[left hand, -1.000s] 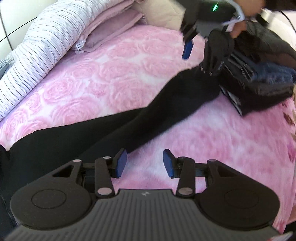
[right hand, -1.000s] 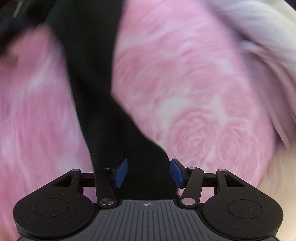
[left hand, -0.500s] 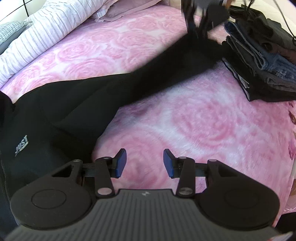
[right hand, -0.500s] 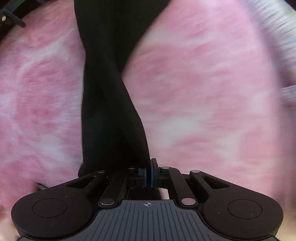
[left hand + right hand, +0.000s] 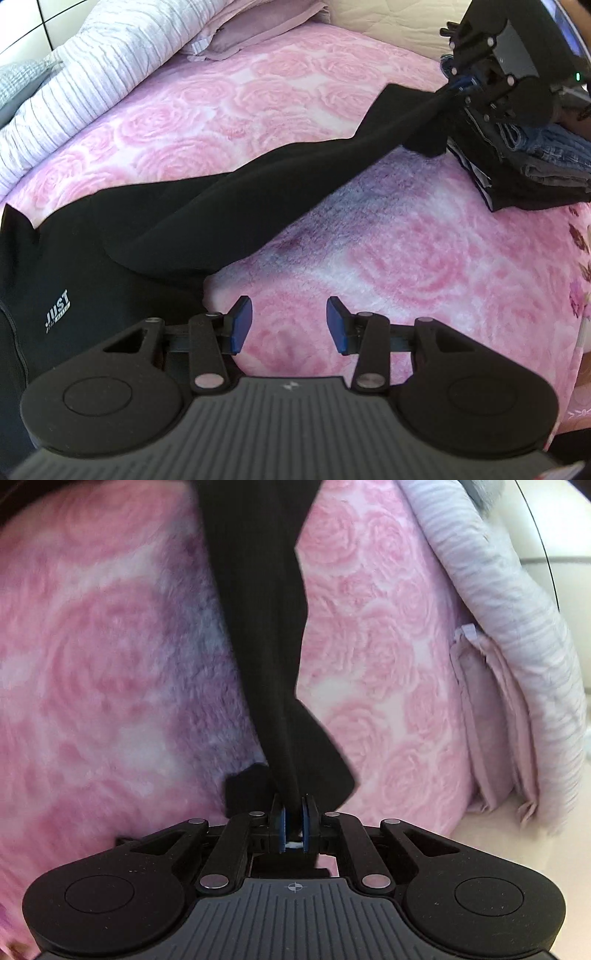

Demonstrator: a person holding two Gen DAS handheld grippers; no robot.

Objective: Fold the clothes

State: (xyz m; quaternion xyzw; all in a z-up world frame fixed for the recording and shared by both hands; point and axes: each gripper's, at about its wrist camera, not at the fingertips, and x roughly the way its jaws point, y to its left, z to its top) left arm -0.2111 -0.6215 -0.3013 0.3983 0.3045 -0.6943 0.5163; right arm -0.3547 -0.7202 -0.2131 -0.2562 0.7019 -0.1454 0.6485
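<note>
1. Right claw [image 5: 293,825] clamped on the cuff end of the black garment [image 5: 229,206]; cuff lifted off the pink bed [image 5: 406,266]; same claw seen from the left wrist view at [image 5: 461,83], just above the folded stack [image 5: 524,173] near the bed's far right edge.
2. Left claw [image 5: 289,320] spread apart, gripping nothing; hovering over bare bedspread just right of the garment's broad end with the white "JUST" print [image 5: 57,306].
3. Long axis running diagonally from the near left of the bed up to the far right; pulled fairly taut.
4. Broad end nearer the left claw, lying to its left; likely next: a sideways reach there to pinch, then bring the ends together.
5. Striped bedding [image 5: 498,590] along the far edge, well apart.
</note>
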